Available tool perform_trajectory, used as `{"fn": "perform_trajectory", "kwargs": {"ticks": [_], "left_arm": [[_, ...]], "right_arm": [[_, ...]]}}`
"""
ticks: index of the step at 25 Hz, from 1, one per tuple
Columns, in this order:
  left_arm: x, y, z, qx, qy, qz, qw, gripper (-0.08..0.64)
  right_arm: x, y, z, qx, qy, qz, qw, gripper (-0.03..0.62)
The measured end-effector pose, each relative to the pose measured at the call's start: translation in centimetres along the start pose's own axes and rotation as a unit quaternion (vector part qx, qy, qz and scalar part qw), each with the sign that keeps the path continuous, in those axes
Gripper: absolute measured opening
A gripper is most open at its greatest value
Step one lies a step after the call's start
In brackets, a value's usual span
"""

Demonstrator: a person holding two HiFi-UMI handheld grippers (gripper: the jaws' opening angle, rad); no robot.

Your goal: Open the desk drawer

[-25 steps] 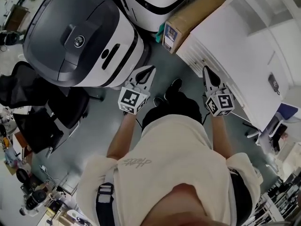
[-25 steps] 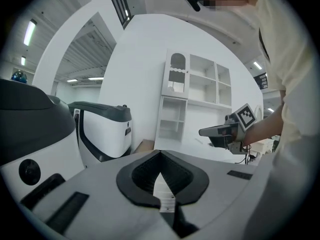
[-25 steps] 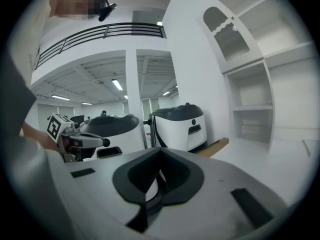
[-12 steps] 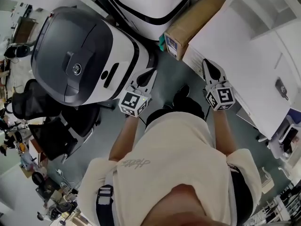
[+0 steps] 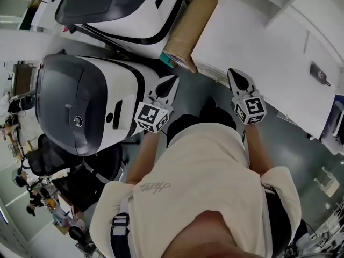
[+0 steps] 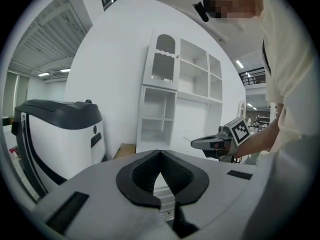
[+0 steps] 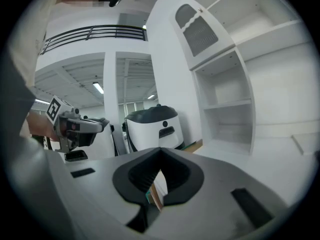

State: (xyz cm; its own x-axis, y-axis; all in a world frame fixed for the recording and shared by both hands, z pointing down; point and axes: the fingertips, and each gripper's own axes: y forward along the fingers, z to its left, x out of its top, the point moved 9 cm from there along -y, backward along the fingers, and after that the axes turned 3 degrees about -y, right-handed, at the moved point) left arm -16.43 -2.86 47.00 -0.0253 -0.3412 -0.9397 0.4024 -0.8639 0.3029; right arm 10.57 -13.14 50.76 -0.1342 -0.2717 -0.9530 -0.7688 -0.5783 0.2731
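Note:
The white desk (image 5: 258, 42) stands at the upper right of the head view, with its ribbed drawer fronts (image 5: 211, 72) facing the person. My right gripper (image 5: 235, 77) is shut and empty, with its tip just short of those fronts. My left gripper (image 5: 170, 83) is shut and empty too, over the floor between the desk and a grey-topped machine. In the left gripper view the shut jaws (image 6: 160, 154) point at the desk's drawers (image 6: 162, 191) below a white shelf unit (image 6: 160, 114). In the right gripper view the gripper (image 7: 160, 150) points along the desk's edge.
A cardboard box (image 5: 185, 31) lies between the desk and two large white and grey machines (image 5: 86, 106) (image 5: 129, 7). A black chair (image 5: 59, 165) stands at lower left. A small dark device (image 5: 319, 74) rests on the desk top. Grey floor shows between the machines and the desk.
The person has stepped toward the desk, and both shut grippers have moved with them. In the head view the machines have slid left and the desk front now lies right before the right gripper.

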Motion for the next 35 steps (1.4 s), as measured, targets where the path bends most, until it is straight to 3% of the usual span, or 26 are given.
{"fn": "perform_trajectory", "kwargs": {"ticks": [7,16,23,35], "left_arm": [[1.7,4.3,-0.6,-0.062,0.02,0.005,0.9979,0.0],[2.5,6.3,0.8,-0.138,0.024,0.021,0.9899,0.0],[1.3,8.1,4.1,-0.158,0.021,0.048,0.986,0.0],[-3.6,11.9,3.6,-0.2,-0.005,0.099,0.9748,0.0]], "right_arm": [[-1.3,-3.0,-2.1,-0.088,0.024,-0.002,0.996,-0.003],[-1.4,-3.7,-0.1,-0.151,0.059,0.018,0.987,-0.003],[-2.5,-1.5,1.7,-0.156,0.081,0.038,0.984,-0.003],[-11.3,0.4,1.8,-0.154,0.139,0.142,0.968,-0.003]]}}
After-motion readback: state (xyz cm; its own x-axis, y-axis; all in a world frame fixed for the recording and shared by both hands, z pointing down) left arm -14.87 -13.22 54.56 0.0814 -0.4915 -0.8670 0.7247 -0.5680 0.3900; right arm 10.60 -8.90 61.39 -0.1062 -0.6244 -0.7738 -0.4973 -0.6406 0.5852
